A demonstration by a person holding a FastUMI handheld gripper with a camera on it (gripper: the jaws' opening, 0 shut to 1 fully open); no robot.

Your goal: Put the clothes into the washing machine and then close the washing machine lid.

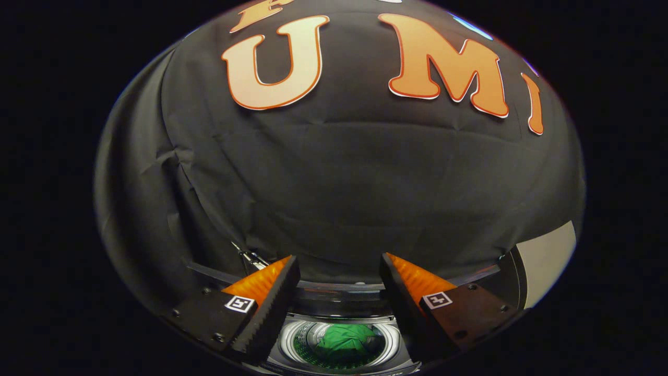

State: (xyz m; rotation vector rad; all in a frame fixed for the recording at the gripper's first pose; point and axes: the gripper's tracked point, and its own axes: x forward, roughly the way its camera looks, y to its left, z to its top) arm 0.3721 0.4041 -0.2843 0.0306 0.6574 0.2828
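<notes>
Inside the washing machine drum [338, 342], below and between the fingers, a green cloth [347, 340], soft and light. Gripper [339, 277] fingers apart, holding nothing. Lid likely stiff; best taken at its edge.

Green clothes [344, 342] inside open washing machine [339, 313]

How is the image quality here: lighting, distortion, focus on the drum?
Gripper view: strong fisheye bending of the booth wall; dim overall, the washing machine drum lit brightest with the green cloth inside; open gripper fingers reasonably sharp, nothing between them; drum slightly soft.
</notes>
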